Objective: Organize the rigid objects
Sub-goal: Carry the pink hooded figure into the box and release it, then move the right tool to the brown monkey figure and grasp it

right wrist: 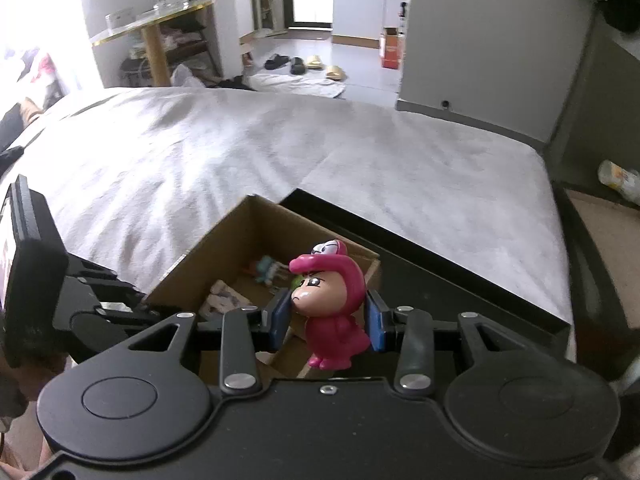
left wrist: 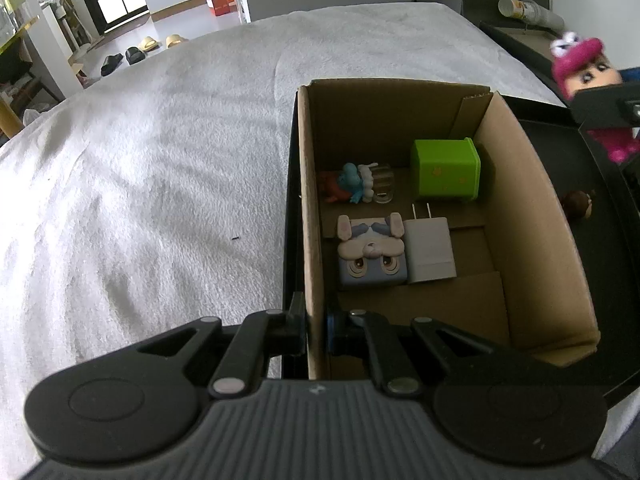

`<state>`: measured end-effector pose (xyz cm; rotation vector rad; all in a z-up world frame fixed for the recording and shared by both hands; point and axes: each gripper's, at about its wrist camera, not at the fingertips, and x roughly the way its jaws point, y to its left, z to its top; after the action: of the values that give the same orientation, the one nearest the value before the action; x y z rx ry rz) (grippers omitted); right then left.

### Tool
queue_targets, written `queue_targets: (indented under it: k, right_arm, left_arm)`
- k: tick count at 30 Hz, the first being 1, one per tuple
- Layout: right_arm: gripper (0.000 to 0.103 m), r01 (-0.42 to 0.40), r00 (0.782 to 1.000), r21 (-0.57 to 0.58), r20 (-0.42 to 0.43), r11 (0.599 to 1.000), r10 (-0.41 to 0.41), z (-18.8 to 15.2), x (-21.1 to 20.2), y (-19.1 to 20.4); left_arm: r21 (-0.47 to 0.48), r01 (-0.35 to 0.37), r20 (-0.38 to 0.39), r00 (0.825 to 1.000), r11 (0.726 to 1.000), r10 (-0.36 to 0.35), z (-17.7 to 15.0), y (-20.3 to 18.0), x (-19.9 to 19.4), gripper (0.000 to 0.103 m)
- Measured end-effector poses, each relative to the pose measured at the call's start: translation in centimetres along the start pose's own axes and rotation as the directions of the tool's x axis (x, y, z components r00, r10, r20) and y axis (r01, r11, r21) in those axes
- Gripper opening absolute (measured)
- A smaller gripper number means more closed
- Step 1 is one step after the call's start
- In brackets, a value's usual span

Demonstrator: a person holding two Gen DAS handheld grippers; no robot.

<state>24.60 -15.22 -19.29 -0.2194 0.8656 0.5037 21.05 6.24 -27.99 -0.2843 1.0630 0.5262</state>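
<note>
My left gripper [left wrist: 316, 330] is shut on the near left wall of an open cardboard box [left wrist: 532, 216]. Inside the box lie a green cube [left wrist: 446, 170], a small blue and red figure [left wrist: 350, 184], a bunny-face block [left wrist: 372, 252] and a white charger [left wrist: 430, 250]. My right gripper [right wrist: 328, 320] is shut on a pink-suited figurine [right wrist: 332, 312] and holds it upright above the box's near right edge [right wrist: 224, 248]. The figurine also shows at the right edge of the left wrist view [left wrist: 584, 76].
The box stands in a black tray [left wrist: 608, 240] on a bed with a white blanket [left wrist: 140, 180]. A small brown figure [left wrist: 578, 204] lies in the tray right of the box. A dark bedside shelf [left wrist: 528, 40] holds a paper cup [left wrist: 516, 8].
</note>
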Motion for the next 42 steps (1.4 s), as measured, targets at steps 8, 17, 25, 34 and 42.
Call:
queue_targets:
  k: [8, 17, 25, 34, 42]
  right_arm:
    - [0.039, -0.038, 0.998, -0.022, -0.046, 0.999, 0.037, 0.3, 2.3, 1.7]
    - [0.039, -0.024, 0.997, 0.025, -0.075, 0.999, 0.026, -0.8, 3.6, 2.0]
    - [0.045, 0.024, 0.998, 0.100, -0.062, 0.995, -0.018, -2.2, 2.9, 1.3]
    - [0.045, 0.057, 0.998, 0.140, -0.046, 0.989, -0.051, -3.8, 0.5, -1.5]
    - [0.045, 0.094, 0.995, 0.163, -0.057, 0.982, -0.086, -4.9, -0.5, -4.2]
  left_arm:
    - [-0.012, 0.010, -0.001, 1.000, 1.000, -0.010, 0.0, 0.3, 0.1, 0.008]
    - [-0.017, 0.013, -0.004, 1.000, 1.000, -0.013, 0.0, 0.4, 0.0, 0.009]
    - [-0.010, 0.004, -0.011, 1.000, 1.000, -0.004, 0.1, 0.3, 0.0, 0.009]
    - [-0.040, -0.022, -0.016, 1.000, 0.999, 0.021, 0.1, 0.1, 0.0, 0.009]
    - [-0.040, -0.022, -0.016, 1.000, 0.999, 0.022, 0.1, 0.1, 0.0, 0.009]
